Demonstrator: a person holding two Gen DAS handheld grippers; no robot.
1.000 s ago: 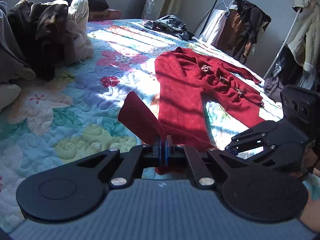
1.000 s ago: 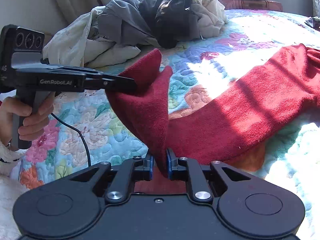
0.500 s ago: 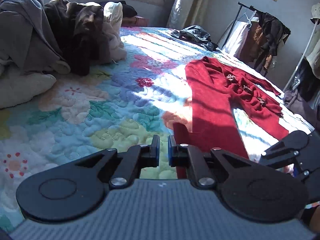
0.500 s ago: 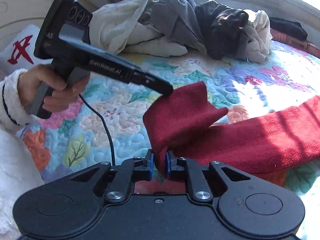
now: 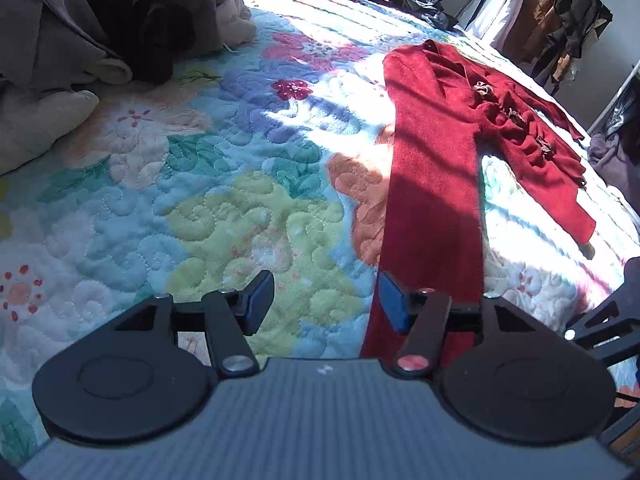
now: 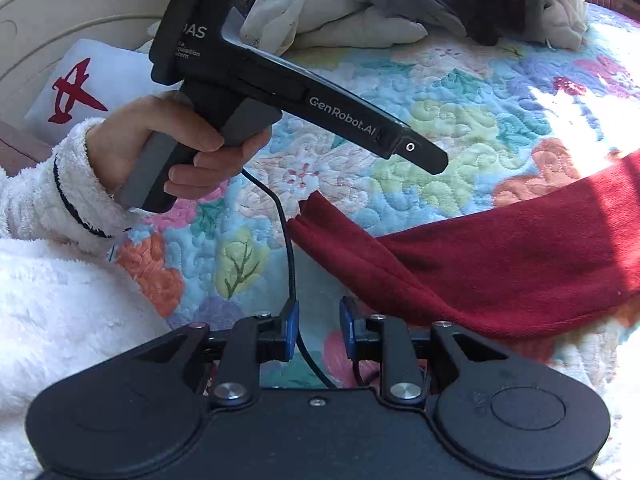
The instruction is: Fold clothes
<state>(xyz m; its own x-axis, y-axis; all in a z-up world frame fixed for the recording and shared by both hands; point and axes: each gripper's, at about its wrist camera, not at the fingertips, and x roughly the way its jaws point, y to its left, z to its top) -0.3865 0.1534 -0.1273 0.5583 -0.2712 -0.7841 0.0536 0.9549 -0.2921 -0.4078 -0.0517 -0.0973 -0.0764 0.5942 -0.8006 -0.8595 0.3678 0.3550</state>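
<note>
Left wrist view: both claws (image 5: 325, 300) (image 6: 319, 332) open, red sweater (image 5: 436, 184) flat on quilt (image 5: 192, 184).

Harsh sunlight stripes, deep shadows, fisheye warping.

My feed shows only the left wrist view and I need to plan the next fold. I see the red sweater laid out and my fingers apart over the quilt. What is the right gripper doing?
Observer: The right gripper is open and holds nothing; the sleeve end lies on the quilt just ahead of it.
Operator: Is that cuff lying flat?
Observer: No, the red sweater sleeve is creased lengthwise there, with a fold ridge running toward the cuff.
Operator: Anything near it that could snag?
Observer: A black cable hangs from the left gripper's handle and runs down right beside the cuff, passing between the right fingers.
</note>
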